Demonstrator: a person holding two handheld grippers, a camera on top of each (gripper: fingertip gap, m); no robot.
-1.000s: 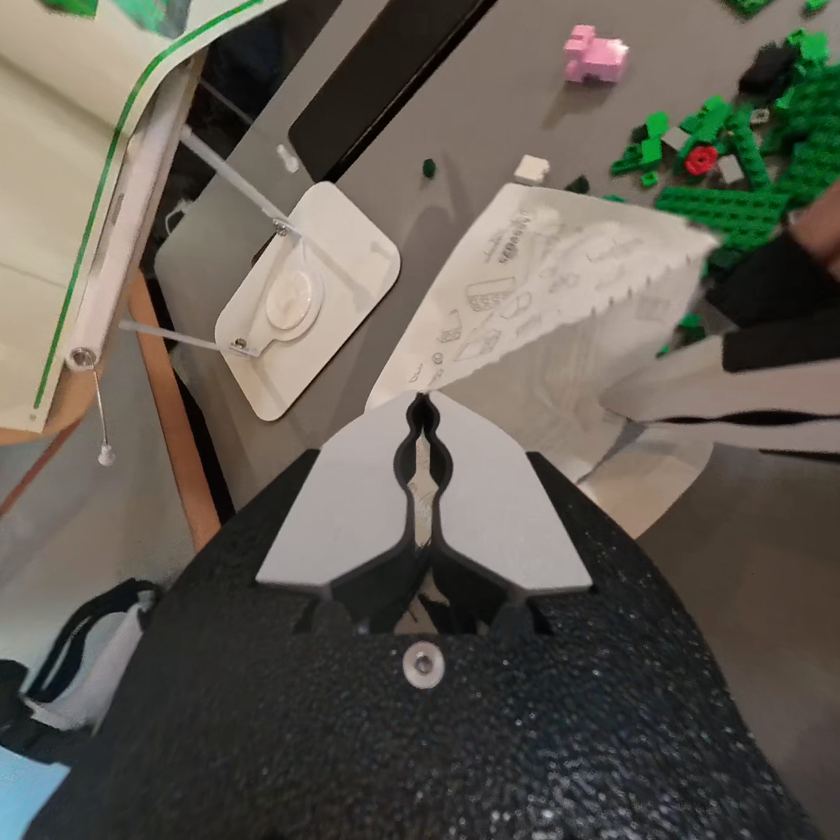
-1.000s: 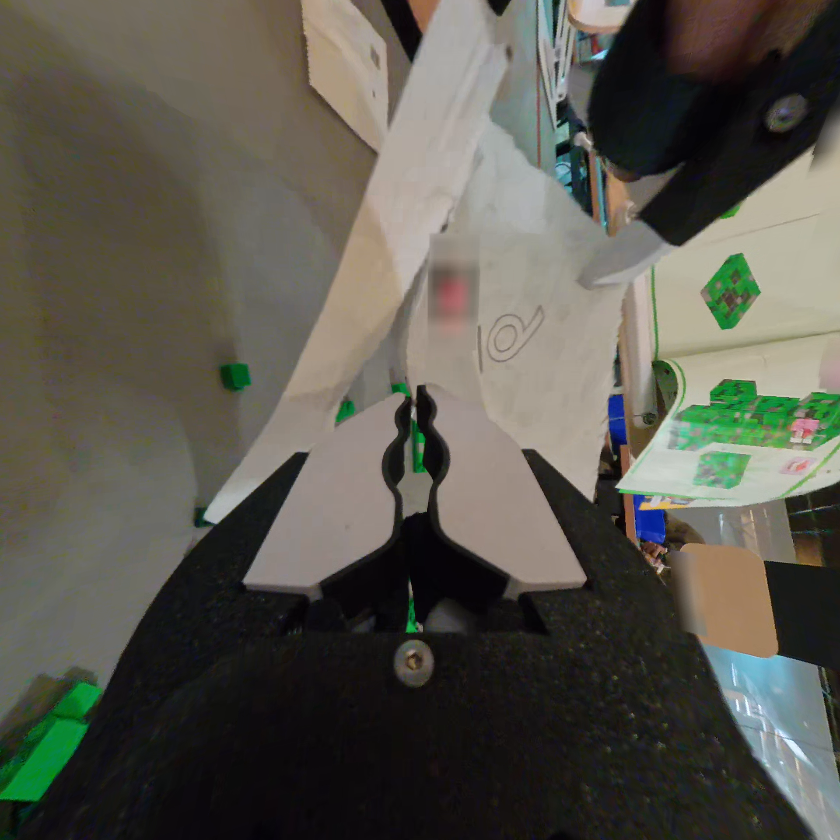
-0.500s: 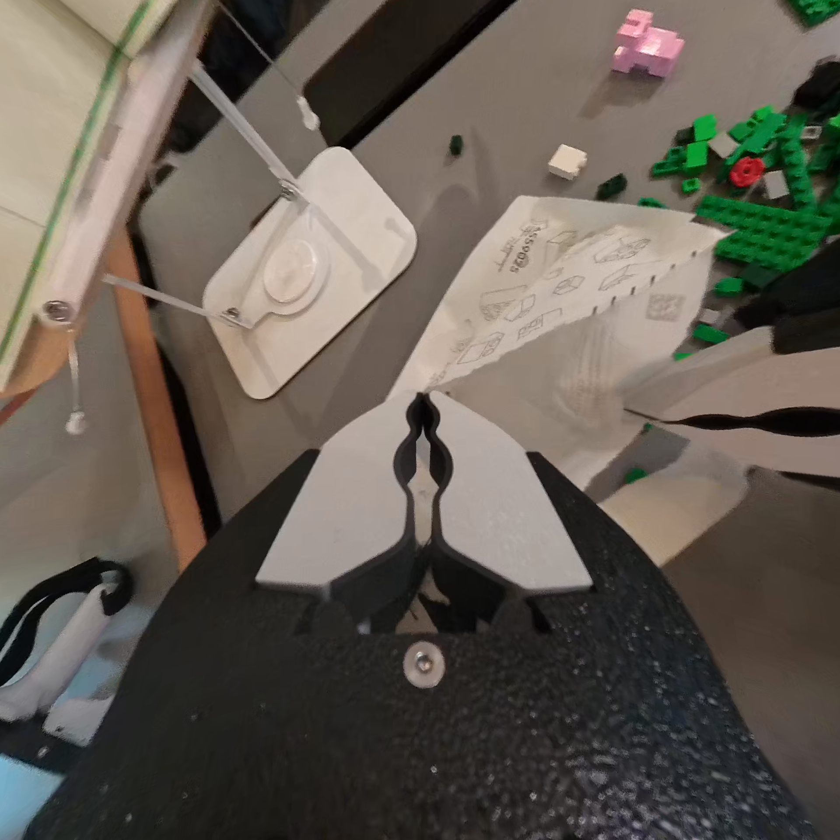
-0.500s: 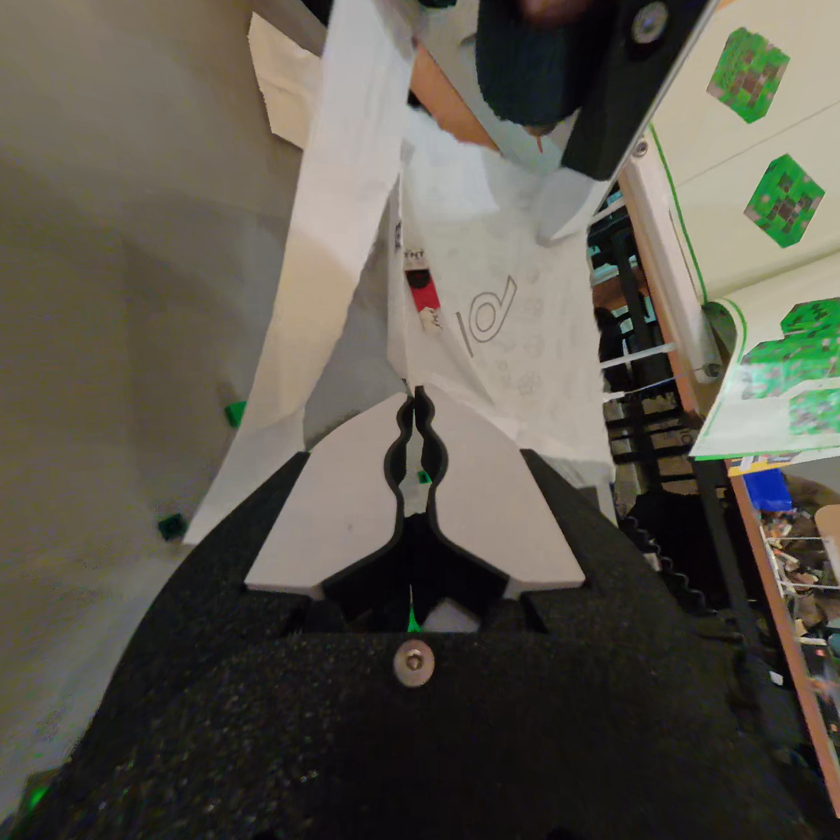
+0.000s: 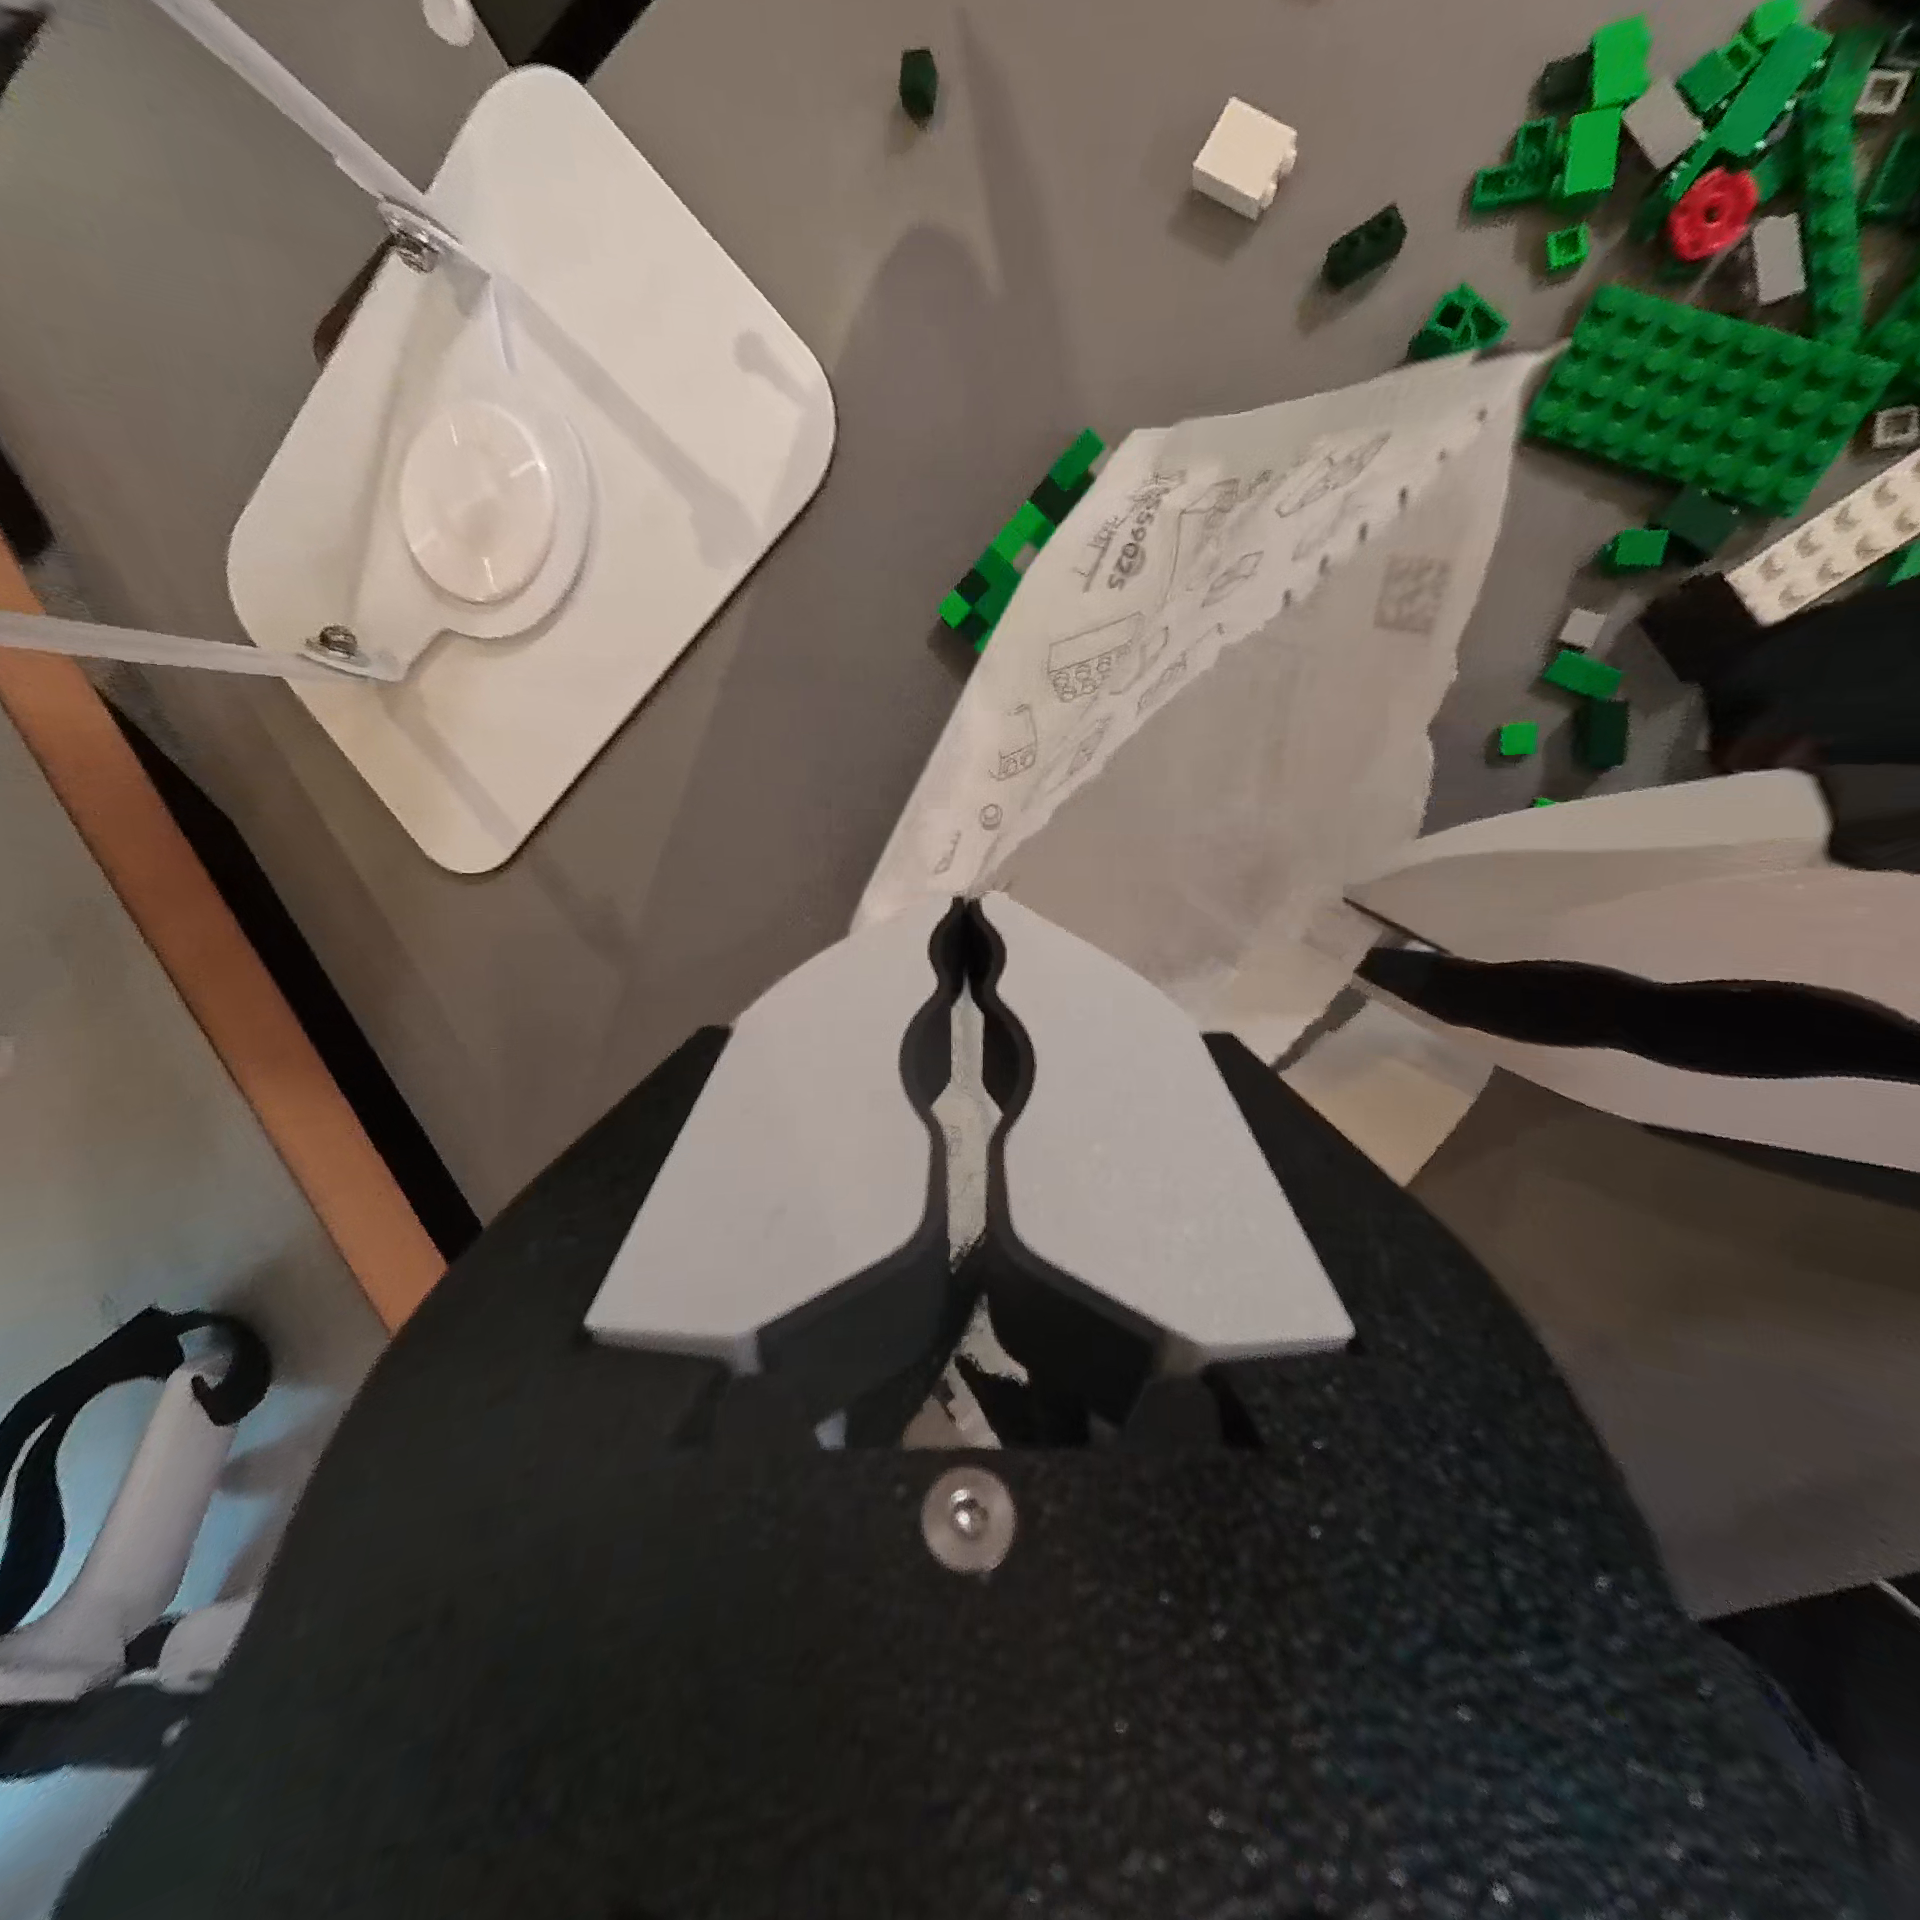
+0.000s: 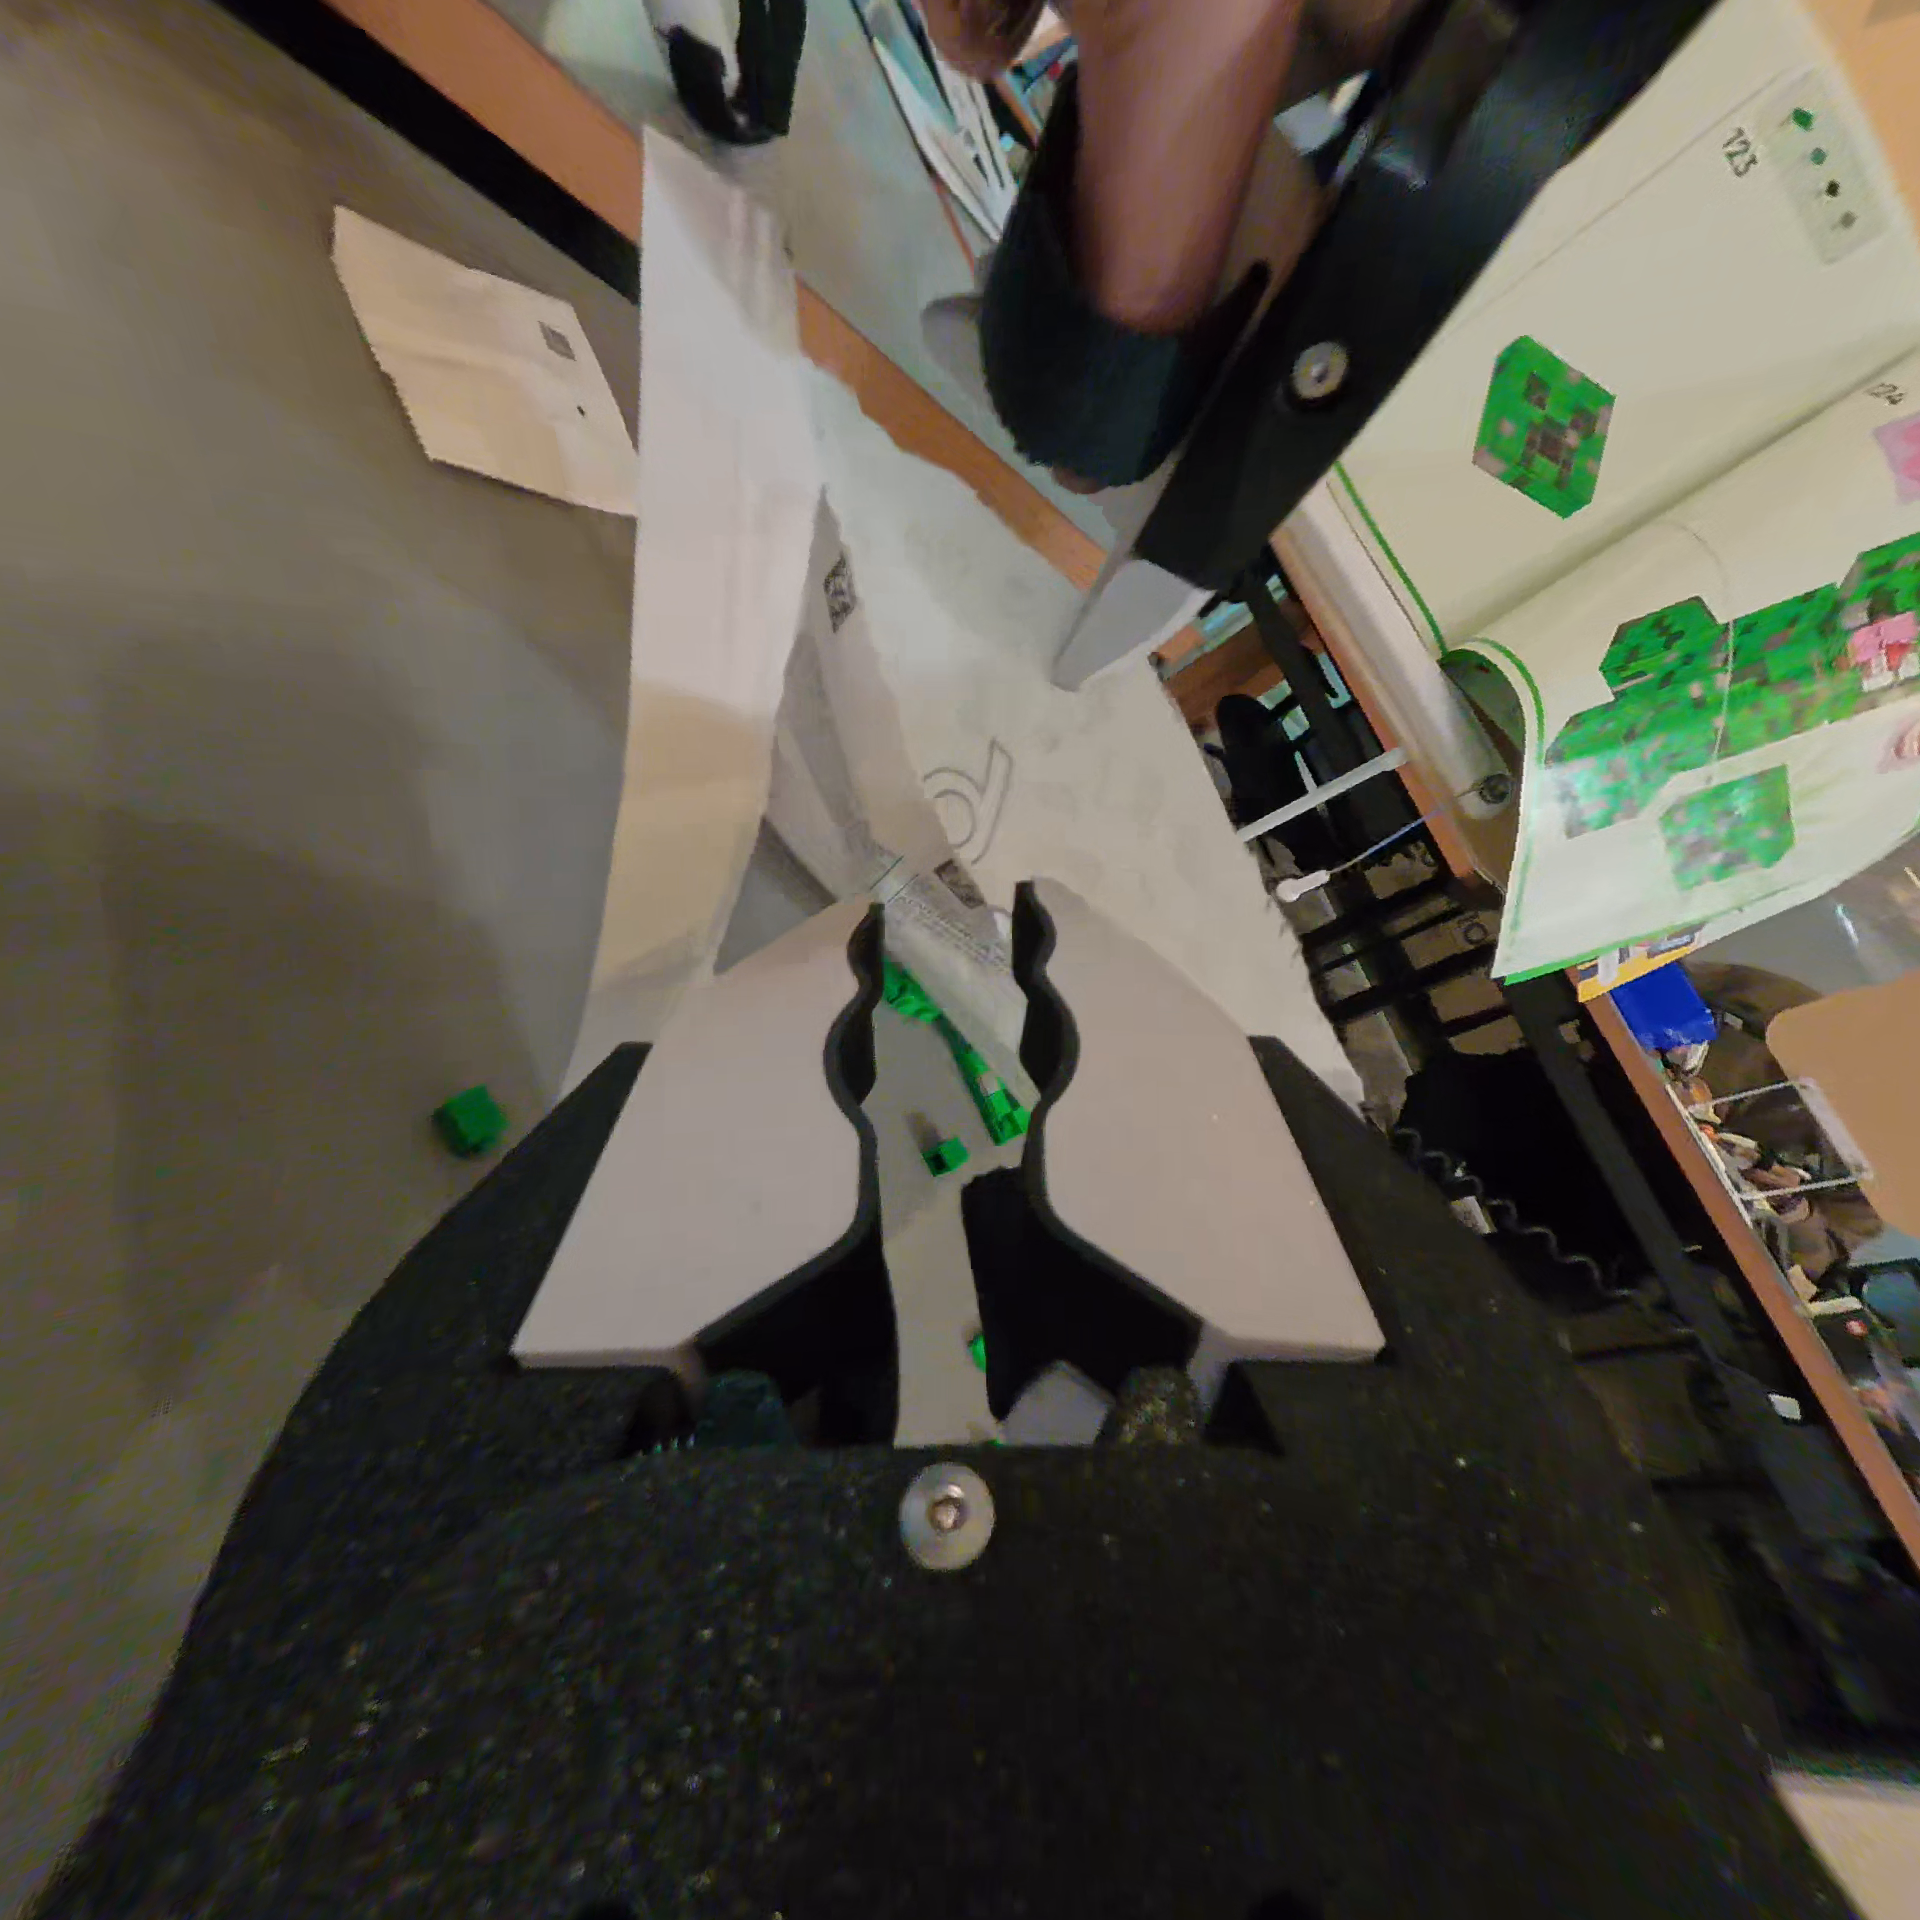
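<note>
My left gripper is clamped tight on the edge of a white paper bag printed with line drawings — a strip of the paper runs down between the two grey fingers. The bag is lifted off the grey table, its torn, jagged edge fanning out toward the right.

My right gripper stands with a narrow gap between its fingers; paper lies in that gap near the tips, but I cannot tell whether the pads are touching it. In the left wrist view the same gripper comes in from the right, its tips against the bag's lower flap.

Below the bag, loose green bricks are scattered over the table, with a white brick and a red round piece among them. A white stand base sits at the left. Through the right gripper's gap I see a few small green pieces, and a single green brick lies on the table to the left — a second sheet of paper lies flat farther off. An open booklet with green block pictures stands at the right.
</note>
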